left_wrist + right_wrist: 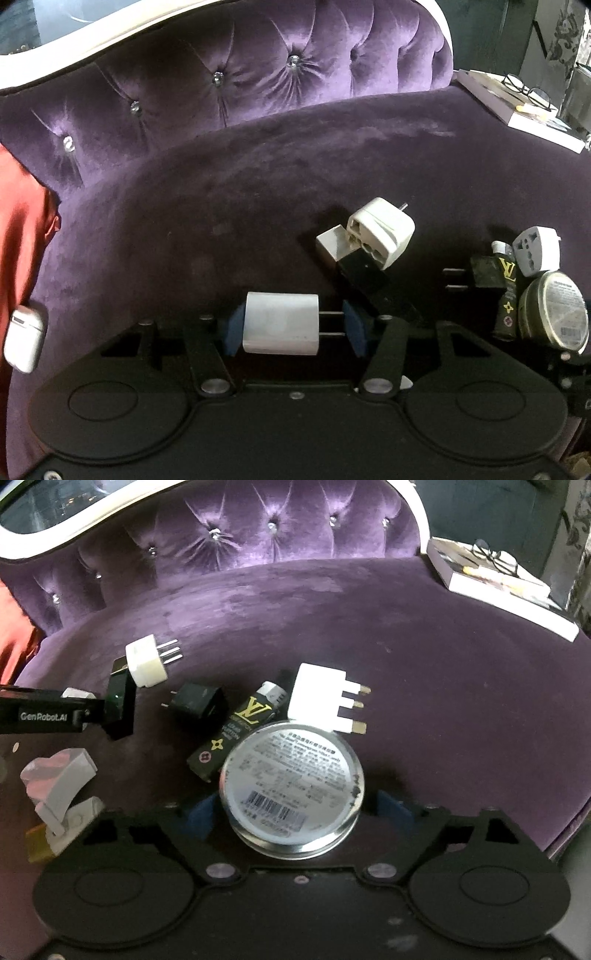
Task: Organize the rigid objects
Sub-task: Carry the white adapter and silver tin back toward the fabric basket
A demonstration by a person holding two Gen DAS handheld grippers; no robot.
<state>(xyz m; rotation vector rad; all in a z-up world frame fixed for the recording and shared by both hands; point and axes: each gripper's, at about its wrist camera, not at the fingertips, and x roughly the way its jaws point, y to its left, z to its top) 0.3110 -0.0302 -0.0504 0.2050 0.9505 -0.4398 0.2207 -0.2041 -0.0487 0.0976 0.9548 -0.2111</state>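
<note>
Left gripper (293,328): clamped on the white charger cube (280,328) — one blue pad against its flat end, the other meeting its two prongs; the cube lies sideways between them
Right gripper (291,808): blue pads stand either side of the round tin (291,786); whether they press on it I cannot tell, since the tin's rim hides the contact
Round tin: label and barcode facing up, nearest of the right-hand cluster
Black tube (236,731): gold lettering, lying slantwise just behind the tin's left edge
Black plug (197,701): left of the tube, two prongs pointing left
White three-pin adapter (321,701): just beyond the tin, brass-tipped pins pointing right
Black-and-silver block (351,266): centre, farther off, with a cream travel adapter (382,230) leaning on it
Earbud case (24,338): white, near left edge — beside red cloth (22,229)
Seat (221,206): purple velvet, bearing everything
Far right: a book (495,587) with spectacles (496,557) on top
Far: tufted backrest (258,70)
</note>
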